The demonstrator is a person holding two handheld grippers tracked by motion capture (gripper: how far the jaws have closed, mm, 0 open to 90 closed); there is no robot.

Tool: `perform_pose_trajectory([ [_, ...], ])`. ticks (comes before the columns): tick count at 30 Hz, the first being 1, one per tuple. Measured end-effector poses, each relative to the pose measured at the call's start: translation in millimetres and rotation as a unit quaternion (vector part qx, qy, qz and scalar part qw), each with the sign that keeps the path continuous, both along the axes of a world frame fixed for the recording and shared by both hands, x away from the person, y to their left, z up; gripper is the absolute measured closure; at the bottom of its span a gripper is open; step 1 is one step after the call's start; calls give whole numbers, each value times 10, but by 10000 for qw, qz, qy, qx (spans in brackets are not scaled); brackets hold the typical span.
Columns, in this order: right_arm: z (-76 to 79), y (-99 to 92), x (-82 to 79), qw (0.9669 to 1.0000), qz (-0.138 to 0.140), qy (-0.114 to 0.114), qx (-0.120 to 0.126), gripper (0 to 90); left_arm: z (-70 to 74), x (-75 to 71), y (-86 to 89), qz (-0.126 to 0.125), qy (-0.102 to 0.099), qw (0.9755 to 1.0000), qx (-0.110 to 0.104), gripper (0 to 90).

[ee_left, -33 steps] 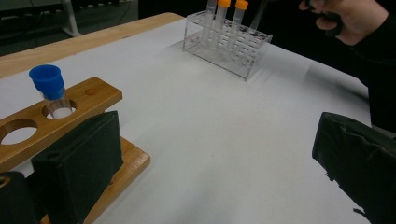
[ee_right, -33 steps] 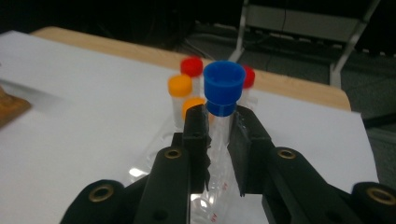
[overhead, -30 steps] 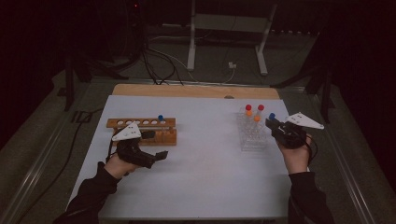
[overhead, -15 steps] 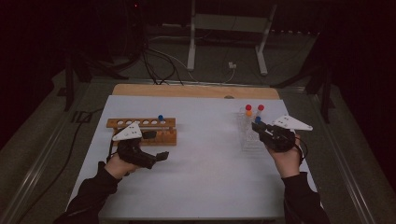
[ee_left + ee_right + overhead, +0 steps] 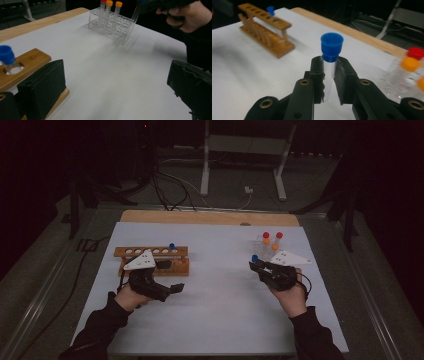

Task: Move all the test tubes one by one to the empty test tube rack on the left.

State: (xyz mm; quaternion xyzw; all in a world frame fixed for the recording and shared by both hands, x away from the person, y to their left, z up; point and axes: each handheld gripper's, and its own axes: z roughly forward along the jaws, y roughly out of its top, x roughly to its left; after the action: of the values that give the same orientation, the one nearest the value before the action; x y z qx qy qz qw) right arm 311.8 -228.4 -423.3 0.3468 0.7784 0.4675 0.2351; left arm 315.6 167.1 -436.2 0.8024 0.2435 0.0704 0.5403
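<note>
Shifted since the earlier frames: right gripper (image 5: pixel 256 266), leftward and lower in the high view, away from the clear plastic rack (image 5: pixel 267 251) toward mid-table.

Spread over most of the frame, white table sheet (image 5: pixel 220 310). At left centre, brown wooden rack with round holes (image 5: pixel 150 252), one blue-capped tube (image 5: pixel 172 247) standing in it. At right centre, clear rack with red- and orange-capped tubes.

Left gripper (image 5: pixel 176 287), lower left, jaws spread wide, nothing between them. Right gripper pinching a clear blue-capped test tube (image 5: pixel 330 62) just under the cap, upright.

Likely light, stiff, smooth-walled, apt to slip or crack; best held near the cap, gently.
</note>
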Motion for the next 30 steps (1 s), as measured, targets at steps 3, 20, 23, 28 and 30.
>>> perform_pose_trajectory([
  [3,-31,76,-14,9999,127,54,-32,776,32,2,-39,-56,-30,10000,4,26],
  [20,-130,374,-138,9972,698,236,-127,776,226,63,-429,-533,-160,9984,-79,38],
  [23,-140,418,-161,9964,796,267,-117,776,255,70,-509,-620,-184,9979,-85,50],
  [28,-163,495,-193,9951,931,297,-170,776,281,88,-633,-755,-187,9969,-113,109],
  [30,-170,505,-196,9948,957,304,-172,776,281,90,-694,-822,-219,9963,-115,162],
])
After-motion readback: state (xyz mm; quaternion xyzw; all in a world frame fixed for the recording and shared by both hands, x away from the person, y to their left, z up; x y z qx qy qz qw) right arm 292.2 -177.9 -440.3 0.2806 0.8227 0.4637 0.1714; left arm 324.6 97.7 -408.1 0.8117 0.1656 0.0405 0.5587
